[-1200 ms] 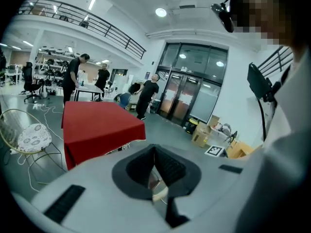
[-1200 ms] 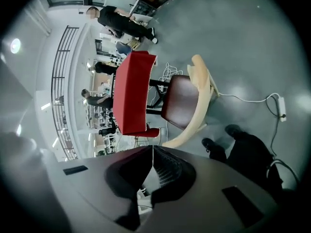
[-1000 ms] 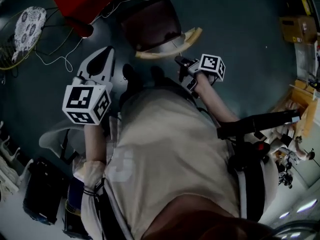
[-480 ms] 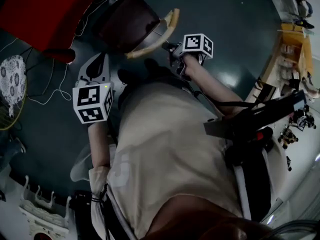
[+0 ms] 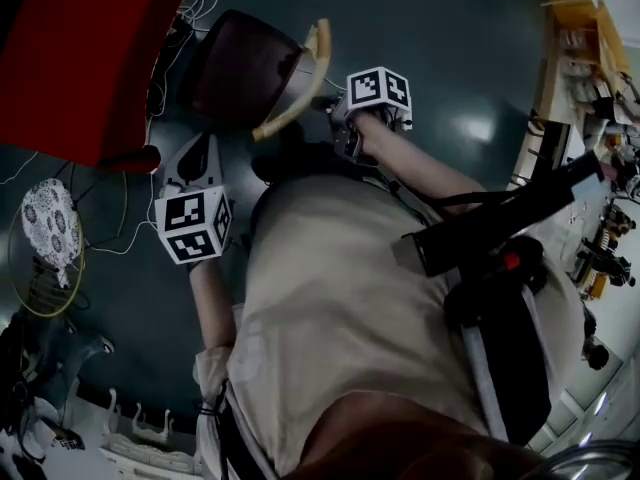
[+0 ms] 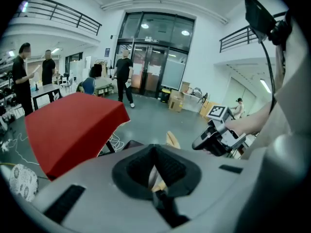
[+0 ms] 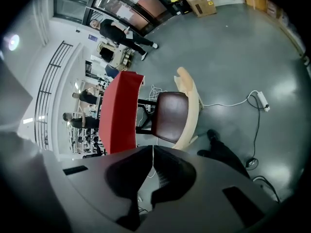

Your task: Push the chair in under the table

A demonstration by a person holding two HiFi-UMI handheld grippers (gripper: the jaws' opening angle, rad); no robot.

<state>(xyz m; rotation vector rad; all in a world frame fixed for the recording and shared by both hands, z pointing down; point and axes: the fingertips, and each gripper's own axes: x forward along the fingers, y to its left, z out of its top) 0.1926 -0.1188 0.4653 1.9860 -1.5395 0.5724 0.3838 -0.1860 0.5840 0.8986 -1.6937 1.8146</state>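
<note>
Left gripper [image 5: 198,158] and right gripper [image 5: 338,120]: jaws fully closed, nothing held. Chair [image 5: 250,68] sits just right of the red table [image 5: 80,58].

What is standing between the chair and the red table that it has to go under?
Nothing solid shows between them: the chair has its seat front at the edge of the red table. Only loose white cables lie on the floor beside the table, where they might catch the chair's legs, which are hidden.
</note>
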